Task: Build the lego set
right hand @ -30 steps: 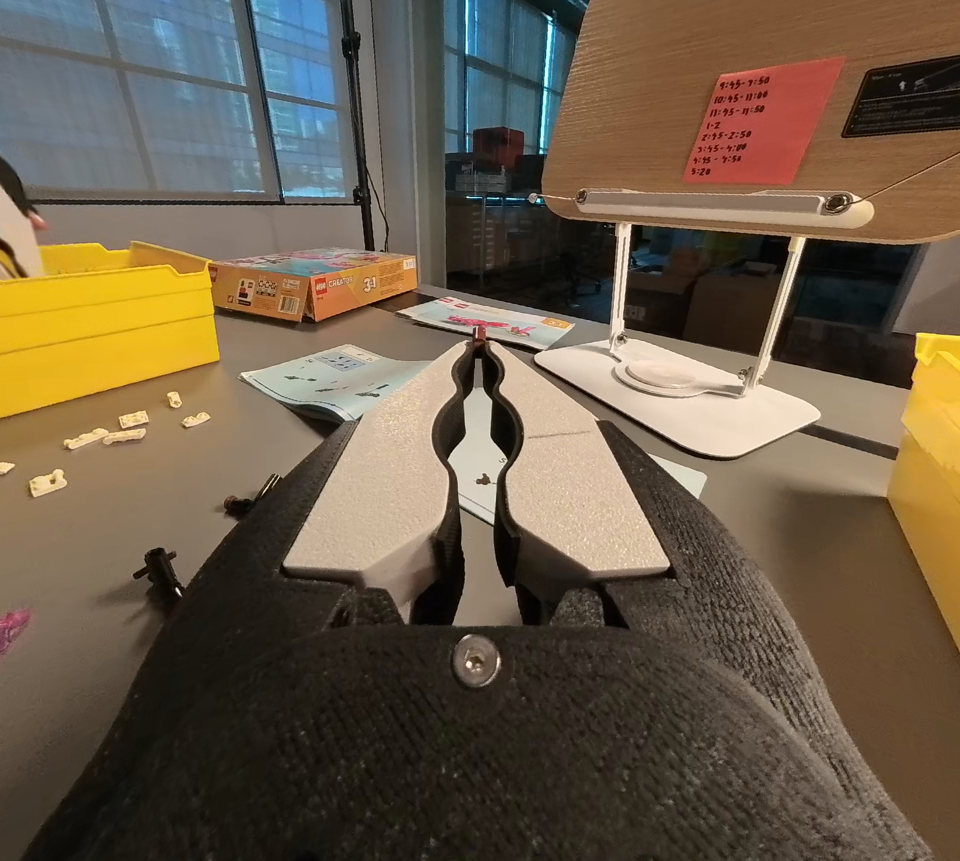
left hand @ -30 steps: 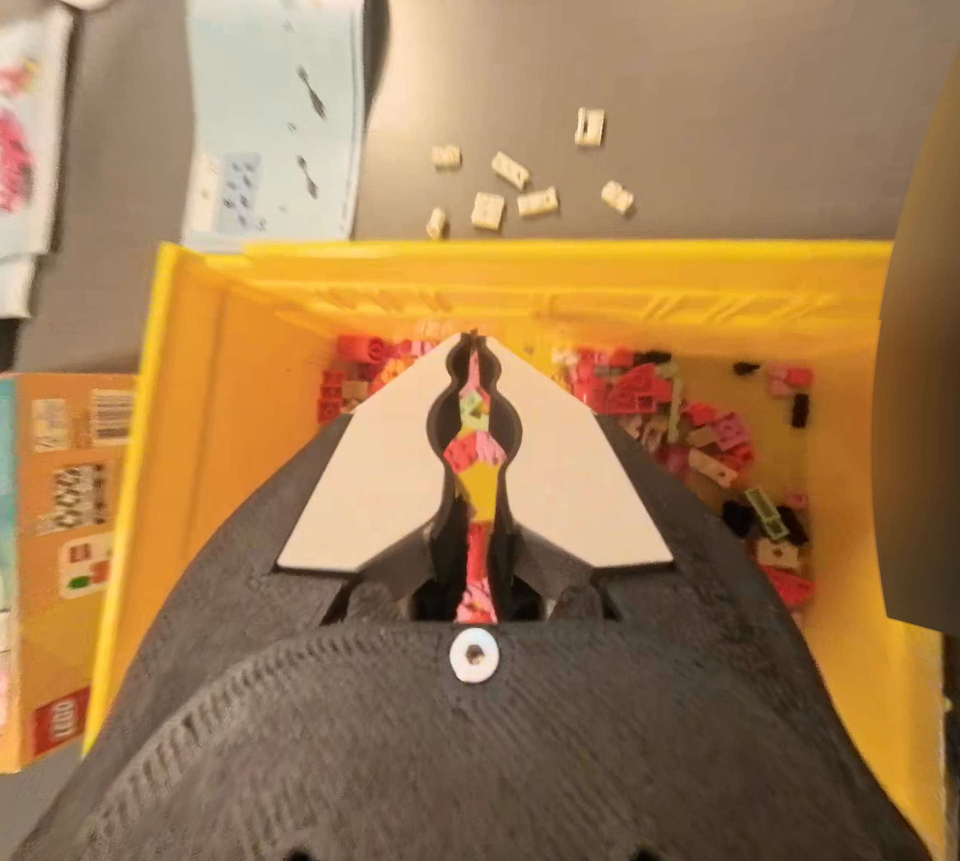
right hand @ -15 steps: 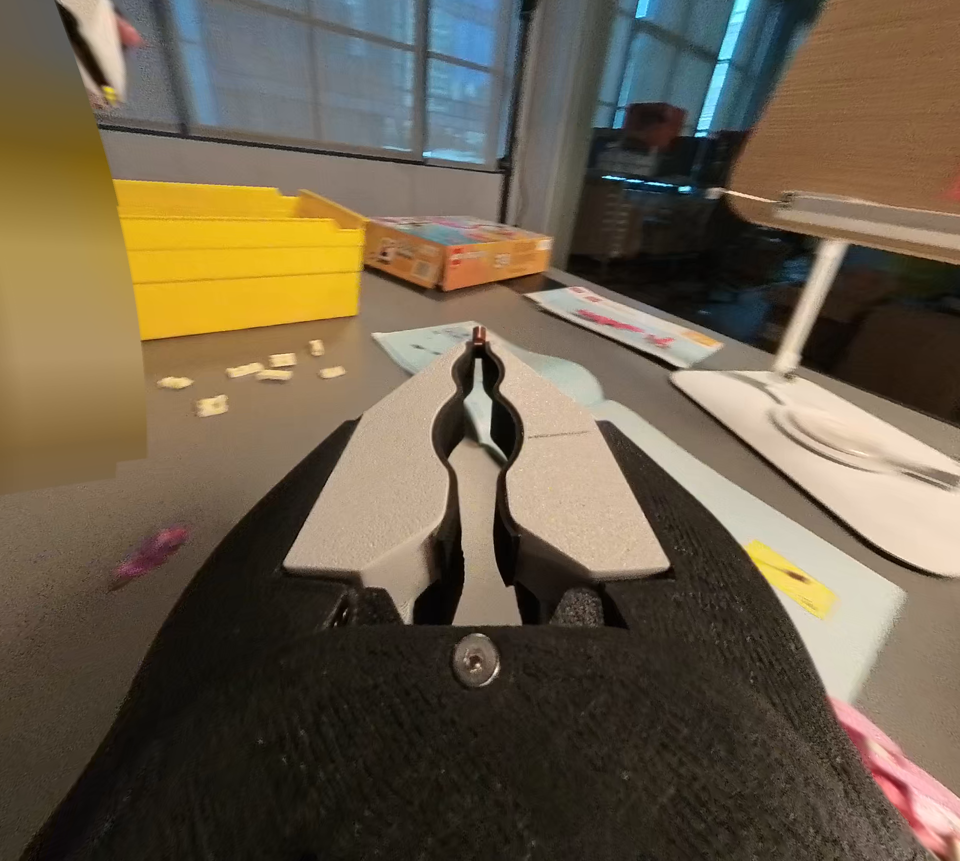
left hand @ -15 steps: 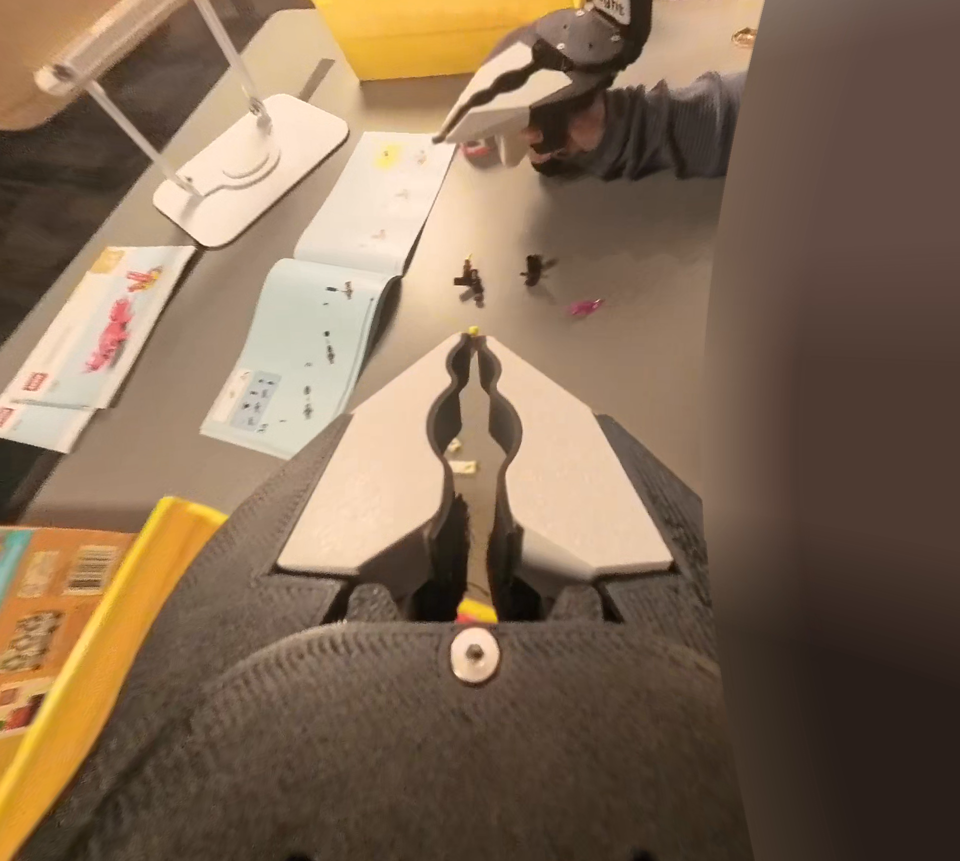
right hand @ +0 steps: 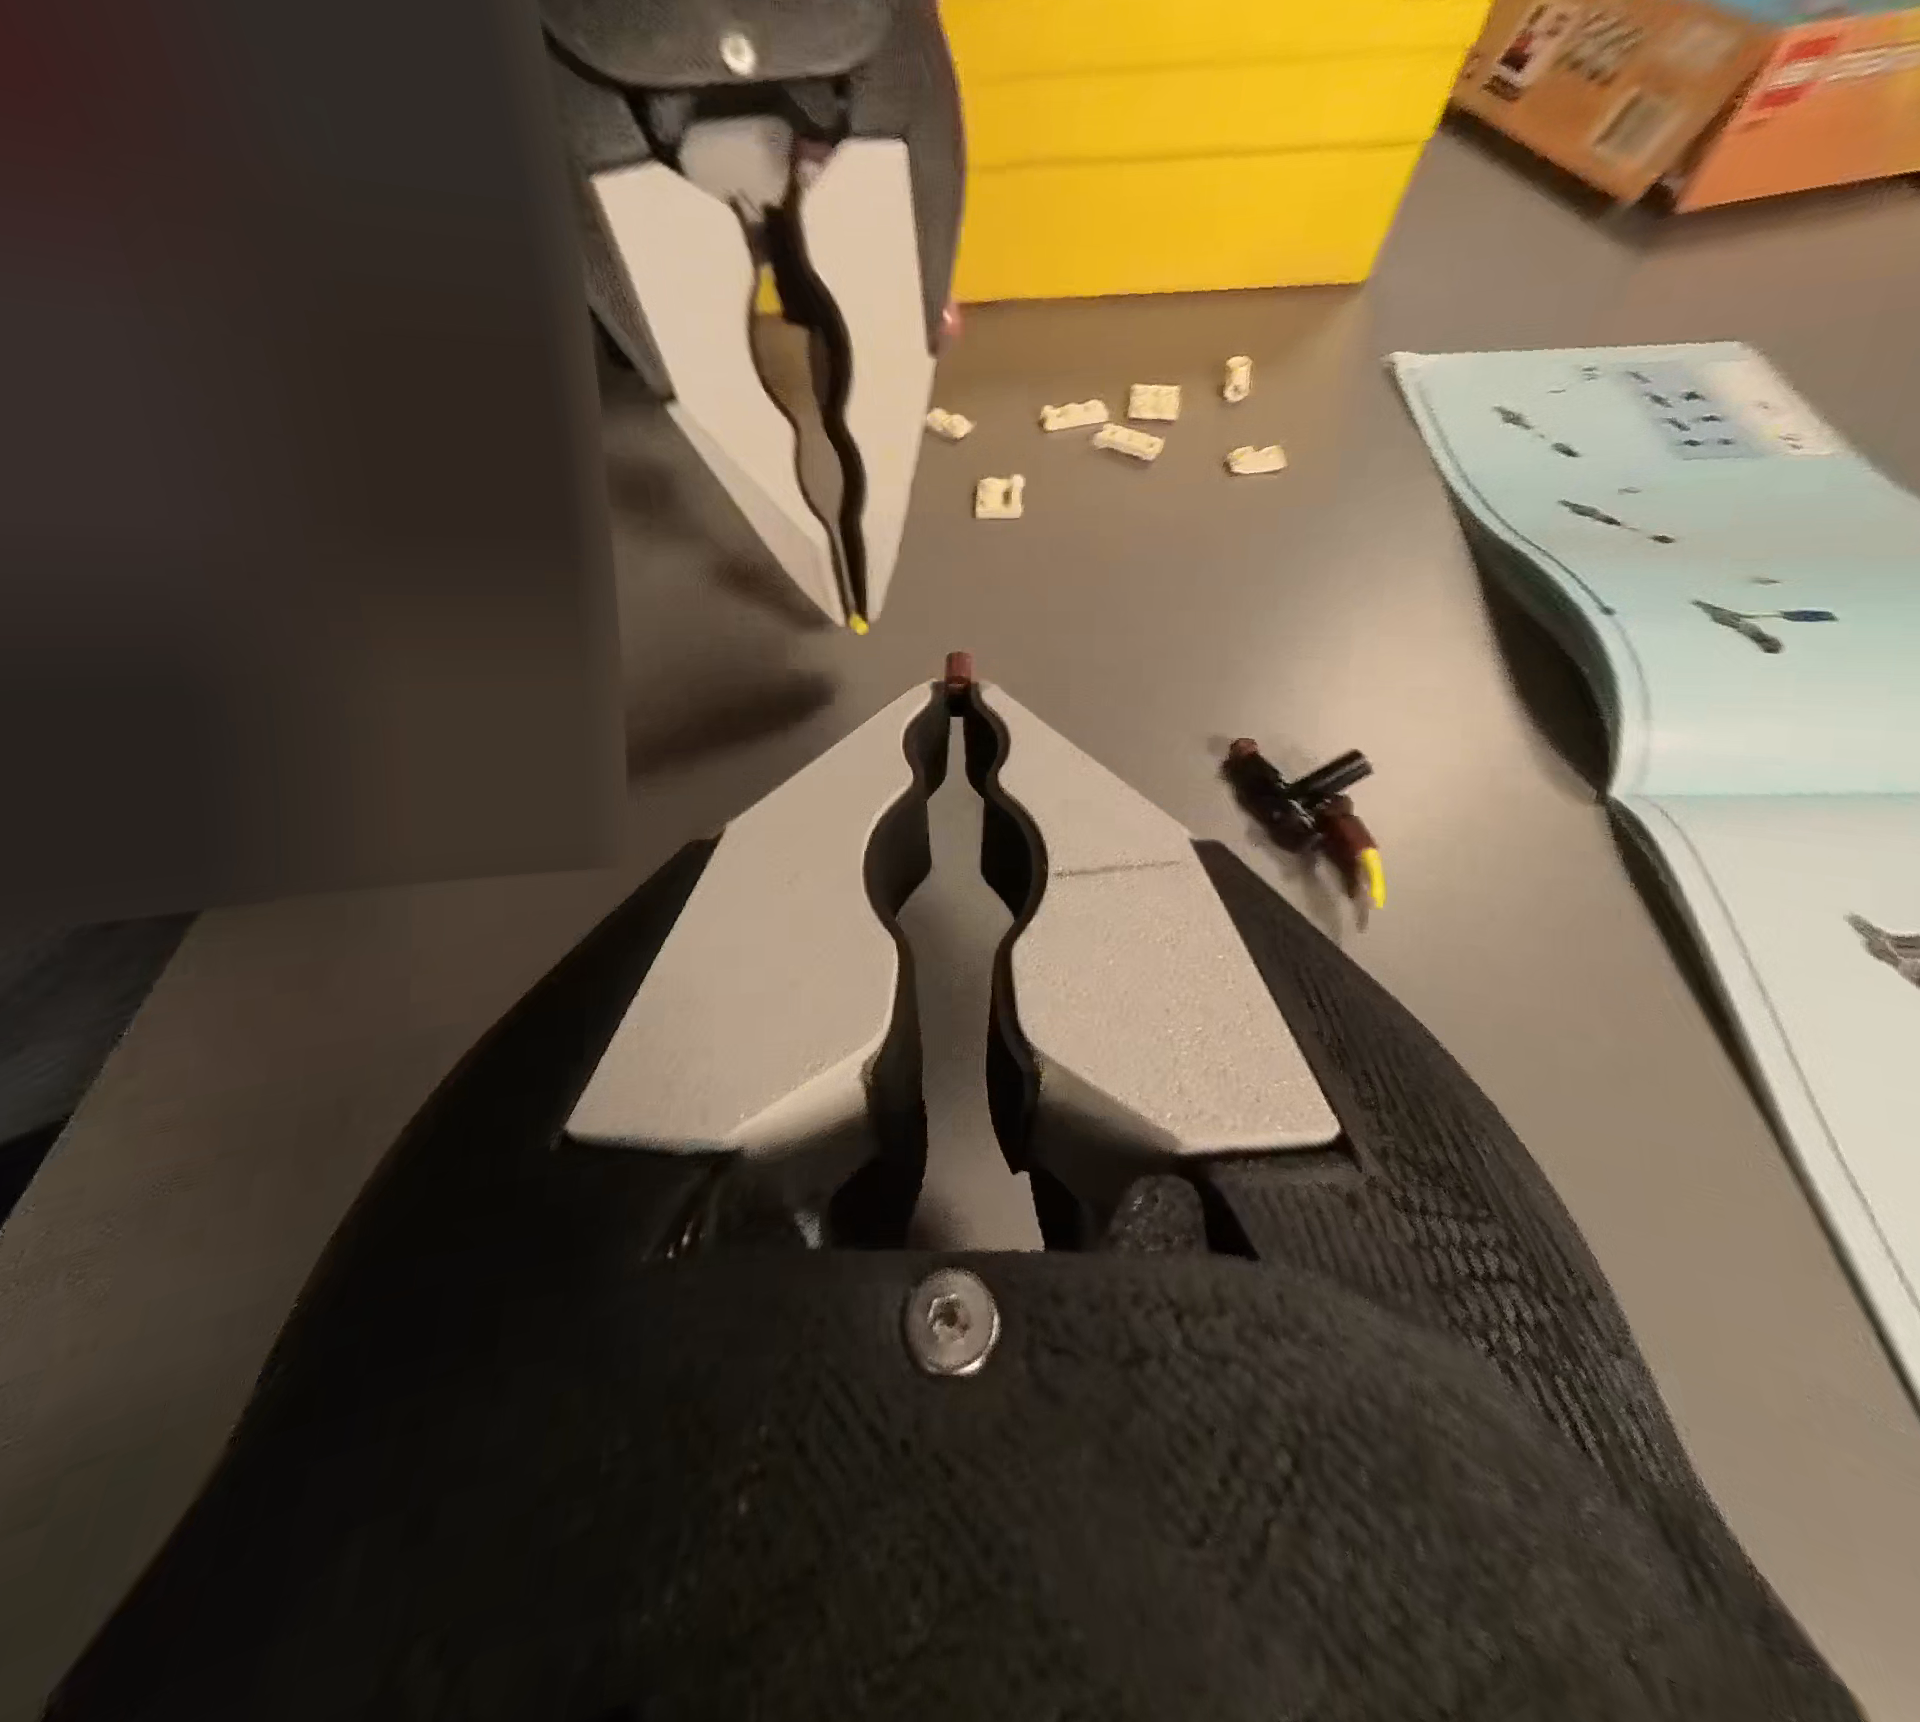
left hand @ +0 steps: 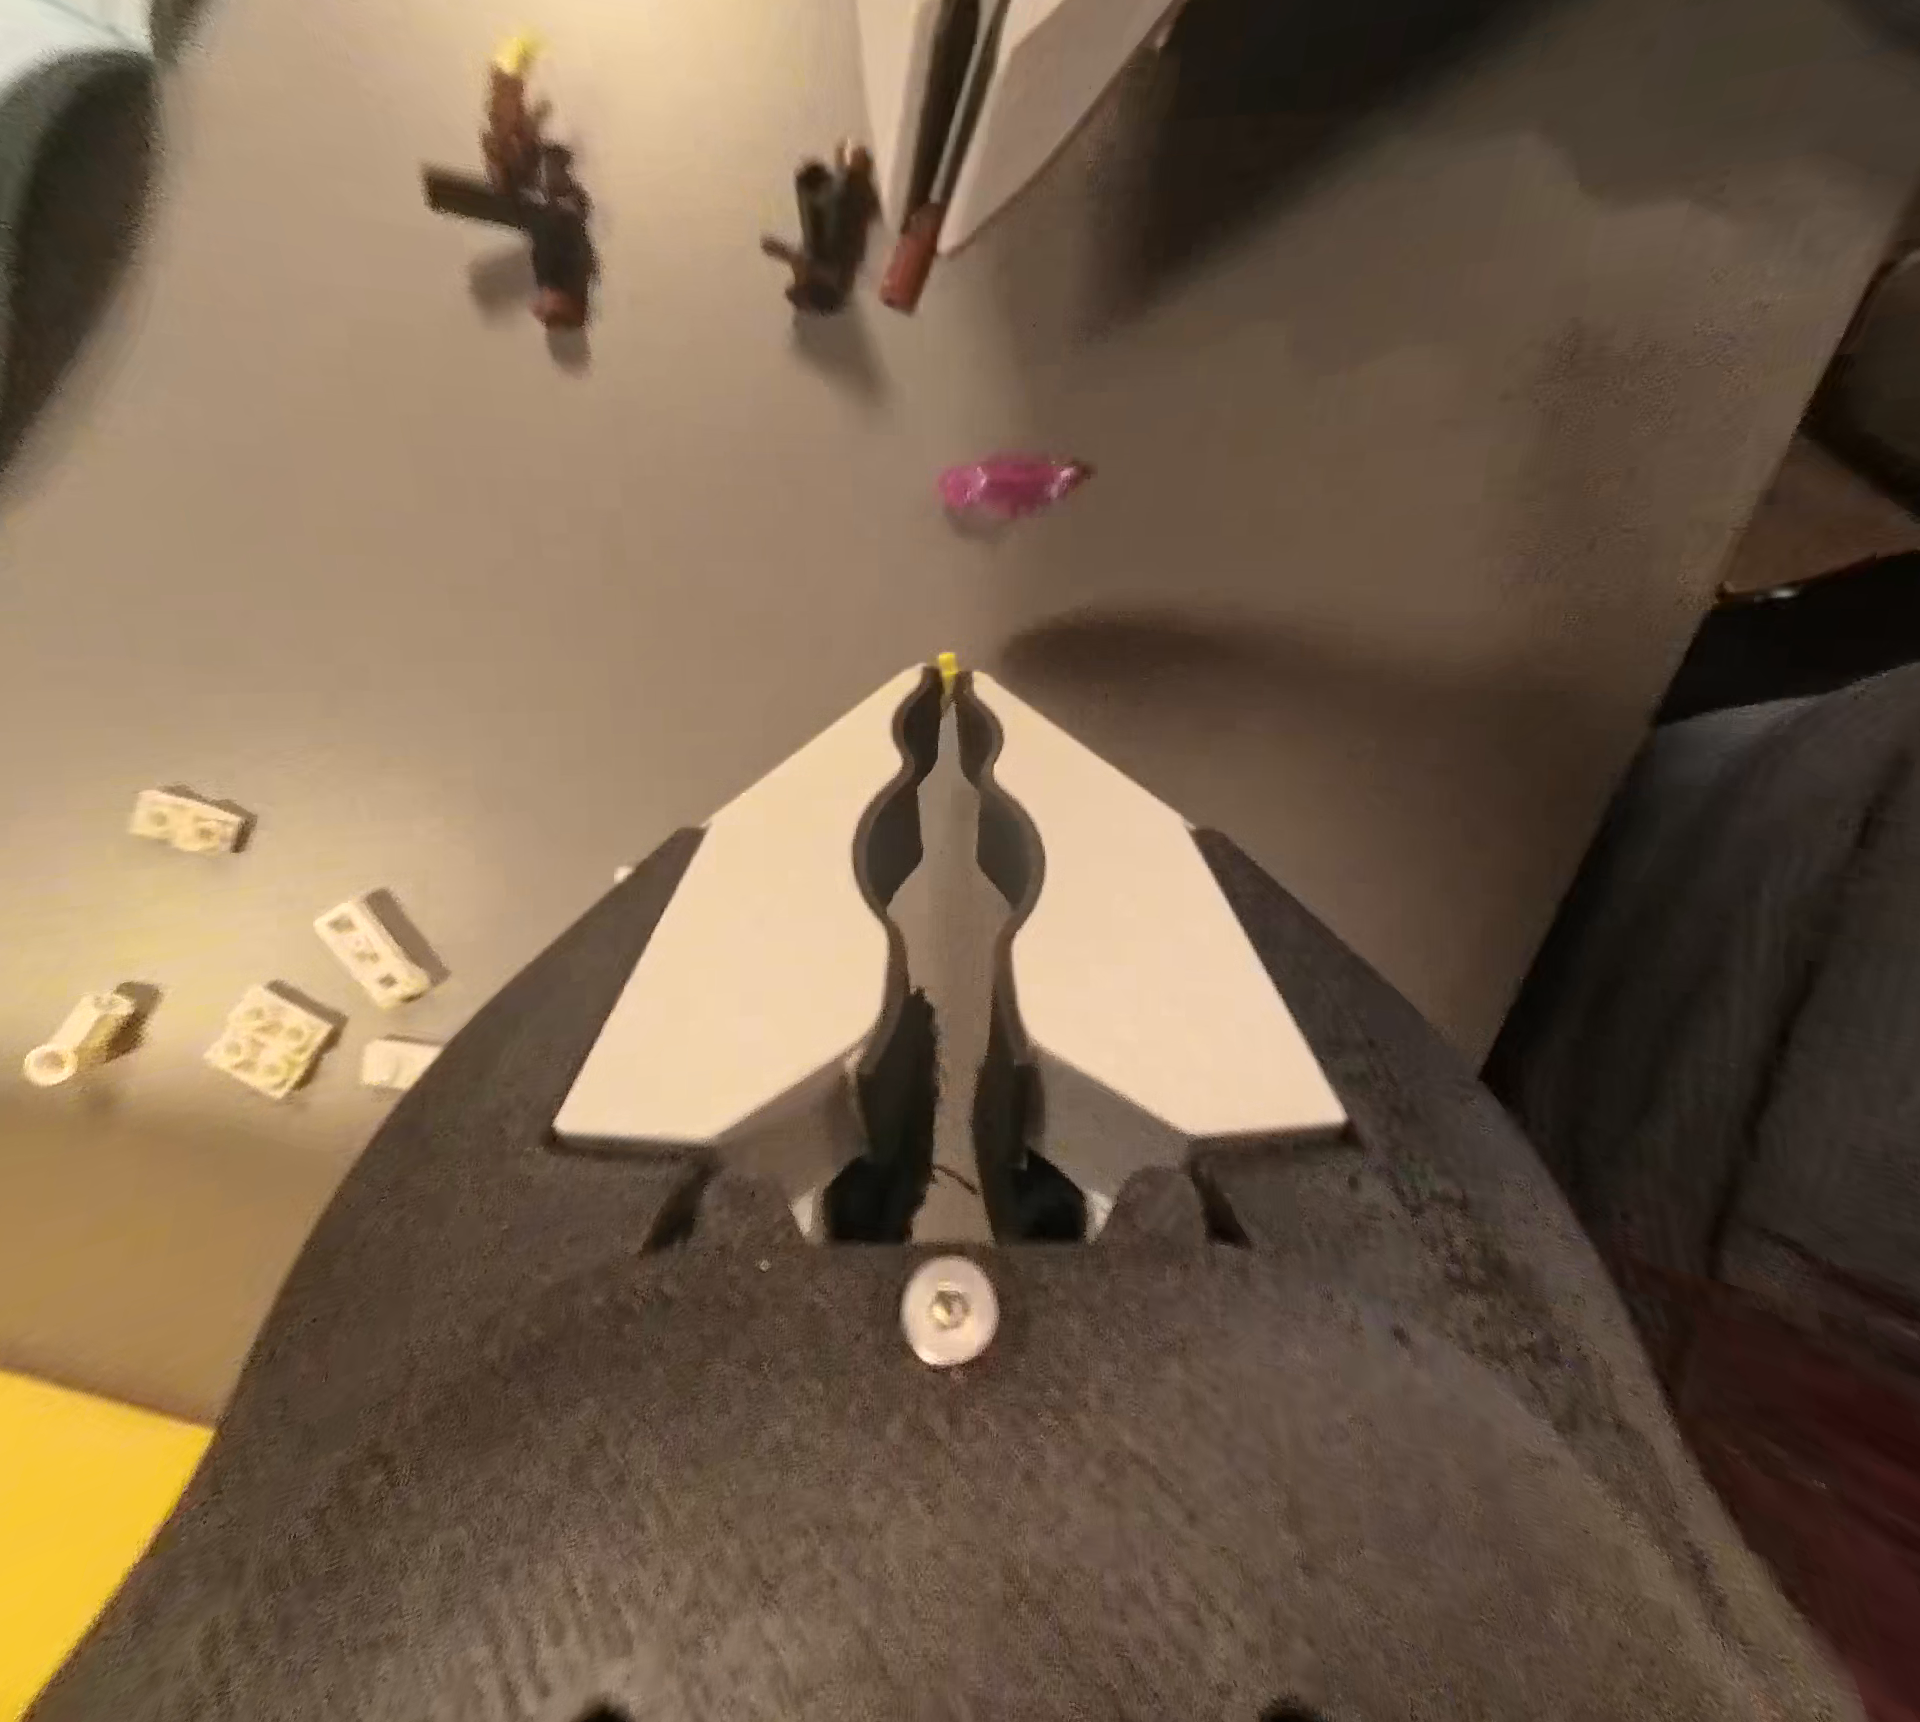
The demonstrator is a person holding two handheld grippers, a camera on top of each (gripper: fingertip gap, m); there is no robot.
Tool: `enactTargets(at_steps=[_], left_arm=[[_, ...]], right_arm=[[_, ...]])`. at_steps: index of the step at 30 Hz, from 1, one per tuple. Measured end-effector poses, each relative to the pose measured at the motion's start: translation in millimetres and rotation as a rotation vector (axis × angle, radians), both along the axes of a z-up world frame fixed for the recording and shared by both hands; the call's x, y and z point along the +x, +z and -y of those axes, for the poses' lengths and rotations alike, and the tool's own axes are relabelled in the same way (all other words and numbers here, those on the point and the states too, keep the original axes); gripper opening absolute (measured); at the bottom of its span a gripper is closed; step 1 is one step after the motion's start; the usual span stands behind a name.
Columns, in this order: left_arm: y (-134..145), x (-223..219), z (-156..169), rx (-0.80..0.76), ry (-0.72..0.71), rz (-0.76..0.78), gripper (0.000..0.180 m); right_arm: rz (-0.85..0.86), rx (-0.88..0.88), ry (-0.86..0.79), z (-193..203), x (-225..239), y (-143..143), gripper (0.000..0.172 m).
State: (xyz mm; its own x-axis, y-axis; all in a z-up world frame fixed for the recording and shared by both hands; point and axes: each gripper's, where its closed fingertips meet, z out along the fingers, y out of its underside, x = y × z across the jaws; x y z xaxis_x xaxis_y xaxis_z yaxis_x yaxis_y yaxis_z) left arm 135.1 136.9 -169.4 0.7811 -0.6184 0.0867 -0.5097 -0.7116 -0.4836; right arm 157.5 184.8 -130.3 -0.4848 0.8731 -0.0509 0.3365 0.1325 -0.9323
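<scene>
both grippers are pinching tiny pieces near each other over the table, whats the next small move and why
Probably ease the left gripper toward the right gripper and line up tips: its small yellow piece and the reddish-brown piece are still apart, offset sideways, both pinched at the fingertips.

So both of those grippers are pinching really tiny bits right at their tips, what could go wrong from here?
The left gripper grips its yellow piece by a sliver, and the right gripper its brown piece likewise; either might slip out. A dropped one could get lost among the loose cream bricks. The two tips are close and might bump.
</scene>
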Motion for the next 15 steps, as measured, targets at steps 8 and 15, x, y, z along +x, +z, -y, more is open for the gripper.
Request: enactTargets(at_steps=[8, 15], left_arm=[[-15.9, -0.2, 0.1, -0.062, -0.041, -0.085, 0.002], [-14.3, 1.3, 2.0, -0.036, -0.09, -0.002, 0.01]], right_arm=[[-0.006, -0.01, 0.023, 4.8, 0.1, -0.1, 0.0], [-0.023, -0.029, 0.02, 3.2, 0.2, 1.5, 0.001]])
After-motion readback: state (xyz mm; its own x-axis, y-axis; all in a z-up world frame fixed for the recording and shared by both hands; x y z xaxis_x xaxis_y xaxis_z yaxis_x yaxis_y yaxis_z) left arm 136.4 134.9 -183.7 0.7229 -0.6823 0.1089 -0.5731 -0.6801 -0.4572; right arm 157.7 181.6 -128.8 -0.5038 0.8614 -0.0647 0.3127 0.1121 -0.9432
